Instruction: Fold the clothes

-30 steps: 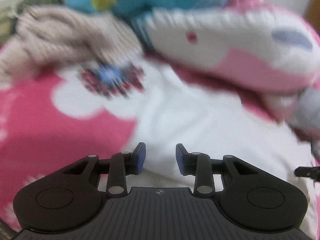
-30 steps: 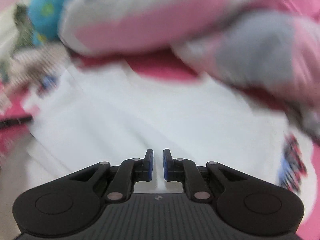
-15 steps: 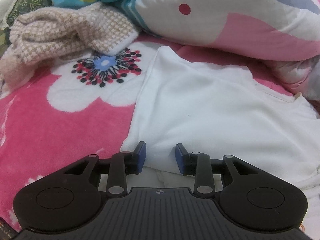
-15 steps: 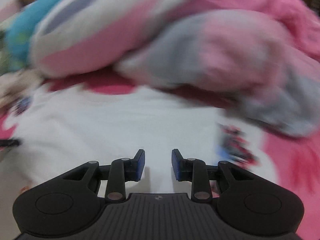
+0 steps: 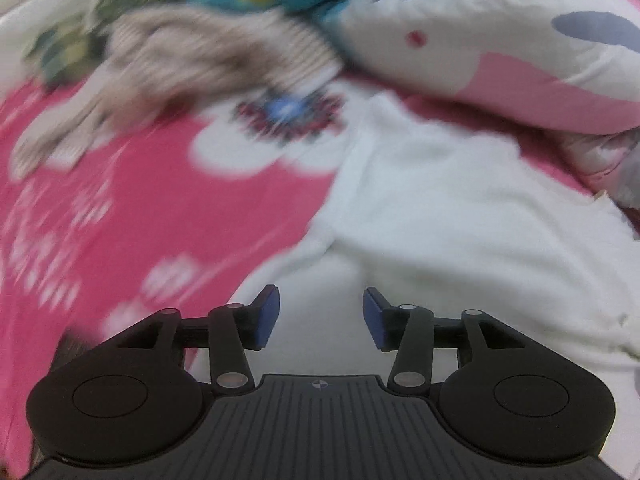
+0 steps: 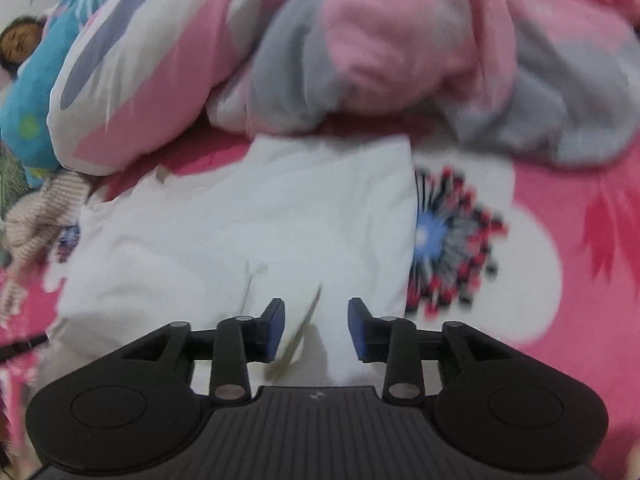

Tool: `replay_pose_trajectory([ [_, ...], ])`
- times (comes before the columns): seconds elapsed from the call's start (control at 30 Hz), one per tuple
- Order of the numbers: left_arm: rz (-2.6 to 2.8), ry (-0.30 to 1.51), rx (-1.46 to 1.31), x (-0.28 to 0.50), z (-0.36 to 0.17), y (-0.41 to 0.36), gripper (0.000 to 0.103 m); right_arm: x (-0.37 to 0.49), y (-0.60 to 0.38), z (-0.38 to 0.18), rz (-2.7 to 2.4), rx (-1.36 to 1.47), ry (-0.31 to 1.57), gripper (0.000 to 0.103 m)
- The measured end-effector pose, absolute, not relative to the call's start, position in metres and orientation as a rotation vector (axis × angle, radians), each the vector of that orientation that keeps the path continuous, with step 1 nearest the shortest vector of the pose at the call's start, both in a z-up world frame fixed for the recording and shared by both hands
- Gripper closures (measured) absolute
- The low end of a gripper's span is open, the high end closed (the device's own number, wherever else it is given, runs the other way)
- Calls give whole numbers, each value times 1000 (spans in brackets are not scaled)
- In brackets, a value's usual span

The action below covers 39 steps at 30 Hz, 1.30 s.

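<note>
A white garment [image 5: 448, 216] lies spread on a pink flowered blanket [image 5: 120, 216]. My left gripper [image 5: 321, 318] is open above the garment's near left part, with nothing between its blue pads. In the right wrist view the same white garment [image 6: 256, 236] shows a straight folded edge on its right side. My right gripper [image 6: 316, 330] hovers open over the garment's near edge, where a thin pale flap [image 6: 304, 324] of it stands up between the fingers without being clamped.
A beige knitted garment [image 5: 192, 64] lies at the back left. A pink, white and grey duvet [image 6: 360, 56] is bunched along the far side. A person lies under a blue cover [image 6: 28, 92] at the far left. A black strap [image 6: 20, 346] lies left.
Both grippers have opened wider. The left view pulled back and left over the blanket. The right gripper swung right, bringing the garment's folded right edge and the flower print into view.
</note>
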State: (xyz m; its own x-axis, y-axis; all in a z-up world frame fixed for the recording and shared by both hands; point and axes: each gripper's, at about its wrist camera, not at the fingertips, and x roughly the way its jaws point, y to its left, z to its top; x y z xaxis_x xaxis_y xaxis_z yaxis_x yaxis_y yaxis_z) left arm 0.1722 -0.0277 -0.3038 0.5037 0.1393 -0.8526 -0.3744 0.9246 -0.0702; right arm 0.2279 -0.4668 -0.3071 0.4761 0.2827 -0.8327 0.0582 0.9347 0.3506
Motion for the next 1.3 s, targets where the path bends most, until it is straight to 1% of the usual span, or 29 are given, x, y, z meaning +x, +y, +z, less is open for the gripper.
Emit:
replay_pose_trajectory([
  [0.07,298,1067,-284,138,-305,-20,54,219,-474,-317,134,447,1138,57],
  [0.1,280,1107,-285,122,-307,-18,52,208,-478,-322,129,499,1179,56],
  [0.17,238,1189,-280,89,-313,-15,51,186,-484,-333,120,601,1262,55],
  [0.3,200,1236,-259,56,-314,-9,51,119,-467,-346,144,547,1430,54],
  [0.43,164,1278,-238,24,-315,-3,51,60,-452,-343,104,580,1527,54],
  [0.53,140,1285,-215,8,-314,4,51,40,-443,-327,59,527,1494,54],
  [0.63,116,1240,-149,18,-317,14,50,44,-443,-317,12,488,1383,53],
  [0.73,105,1257,-88,25,-332,16,49,52,-445,-325,-1,471,1320,49],
  [0.83,73,1282,-107,16,-344,17,49,45,-446,-346,0,506,1329,49],
  [0.87,72,1279,-121,12,-344,18,49,36,-446,-344,-4,535,1307,49],
  [0.93,83,1289,-166,6,-347,22,49,12,-448,-344,-4,640,1321,49],
  [1.07,83,1300,-222,-2,-350,29,49,-40,-443,-353,-21,827,1377,53],
  [1.13,60,1306,-222,-3,-349,29,54,-53,-443,-351,-25,881,1354,53],
  [1.2,16,1320,-190,-2,-348,27,59,-62,-444,-353,-20,938,1359,68],
  [1.23,-7,1324,-168,-1,-347,27,62,-65,-441,-355,-11,939,1372,71],
  [1.3,-52,1331,-121,0,-346,25,66,-72,-435,-357,2,916,1404,81],
])
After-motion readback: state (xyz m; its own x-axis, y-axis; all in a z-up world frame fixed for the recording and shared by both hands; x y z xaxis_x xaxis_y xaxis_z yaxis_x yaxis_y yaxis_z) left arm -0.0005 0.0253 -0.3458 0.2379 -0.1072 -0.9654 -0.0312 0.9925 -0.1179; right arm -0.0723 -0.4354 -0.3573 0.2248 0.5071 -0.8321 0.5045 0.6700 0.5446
